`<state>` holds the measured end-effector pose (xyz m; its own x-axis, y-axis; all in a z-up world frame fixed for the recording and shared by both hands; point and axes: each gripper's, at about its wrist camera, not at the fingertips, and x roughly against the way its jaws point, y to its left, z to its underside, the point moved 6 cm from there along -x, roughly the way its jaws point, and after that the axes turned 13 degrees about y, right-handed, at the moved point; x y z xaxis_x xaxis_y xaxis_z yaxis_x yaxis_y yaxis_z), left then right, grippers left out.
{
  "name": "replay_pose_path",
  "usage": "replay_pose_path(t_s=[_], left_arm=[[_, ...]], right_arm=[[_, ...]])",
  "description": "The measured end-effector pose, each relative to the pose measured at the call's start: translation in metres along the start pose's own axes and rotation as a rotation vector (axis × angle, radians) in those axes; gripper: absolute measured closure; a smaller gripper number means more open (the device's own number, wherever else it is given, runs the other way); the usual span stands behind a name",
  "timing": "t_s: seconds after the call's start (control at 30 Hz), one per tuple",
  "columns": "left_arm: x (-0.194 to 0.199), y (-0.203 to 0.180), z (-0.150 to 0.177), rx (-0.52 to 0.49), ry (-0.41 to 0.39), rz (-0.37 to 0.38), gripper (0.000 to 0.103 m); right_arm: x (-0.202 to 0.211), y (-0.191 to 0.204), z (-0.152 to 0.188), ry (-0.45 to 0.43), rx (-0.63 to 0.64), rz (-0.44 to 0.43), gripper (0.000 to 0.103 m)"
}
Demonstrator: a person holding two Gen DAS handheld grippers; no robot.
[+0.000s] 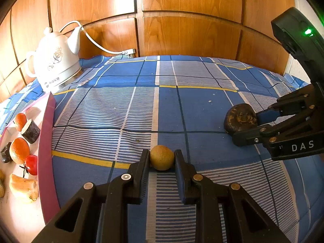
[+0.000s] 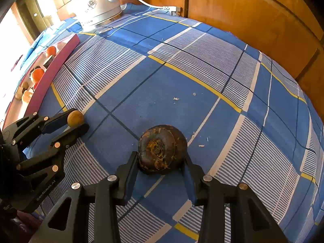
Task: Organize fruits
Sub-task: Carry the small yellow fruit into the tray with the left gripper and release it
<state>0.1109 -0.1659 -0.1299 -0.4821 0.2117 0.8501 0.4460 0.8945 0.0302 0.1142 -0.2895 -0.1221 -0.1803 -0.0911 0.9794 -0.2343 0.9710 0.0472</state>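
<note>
On the blue checked cloth, left gripper pinches a small yellow fruit; right gripper clamps the dark brown fruit.

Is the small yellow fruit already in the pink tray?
No, the small yellow fruit sits on the blue cloth, right of the pink tray.

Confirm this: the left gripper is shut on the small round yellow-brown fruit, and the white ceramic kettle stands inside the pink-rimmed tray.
Wrong on the kettle. The left wrist view shows the white ceramic kettle on the blue checked cloth behind the pink-rimmed tray. The left gripper does grip the small round yellow-brown fruit.
</note>
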Motion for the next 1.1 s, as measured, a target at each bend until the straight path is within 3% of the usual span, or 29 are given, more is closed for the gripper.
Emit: replay_pose_path(t_s=[0.8, 0.97, 1.1], left_arm=[[0.002, -0.001, -0.001, -0.001, 0.014, -0.005, 0.079], [0.01, 0.003, -0.003, 0.036, 0.047, 0.042, 0.079], [0.032, 0.007, -0.007, 0.057, 0.016, 0.077, 0.079]], right_arm=[[0.001, 0.001, -0.001, -0.007, 0.001, -0.003, 0.062], [0.001, 0.001, -0.002, -0.011, 0.004, -0.006, 0.062], [0.001, 0.0, -0.001, -0.012, 0.008, -0.005, 0.062]])
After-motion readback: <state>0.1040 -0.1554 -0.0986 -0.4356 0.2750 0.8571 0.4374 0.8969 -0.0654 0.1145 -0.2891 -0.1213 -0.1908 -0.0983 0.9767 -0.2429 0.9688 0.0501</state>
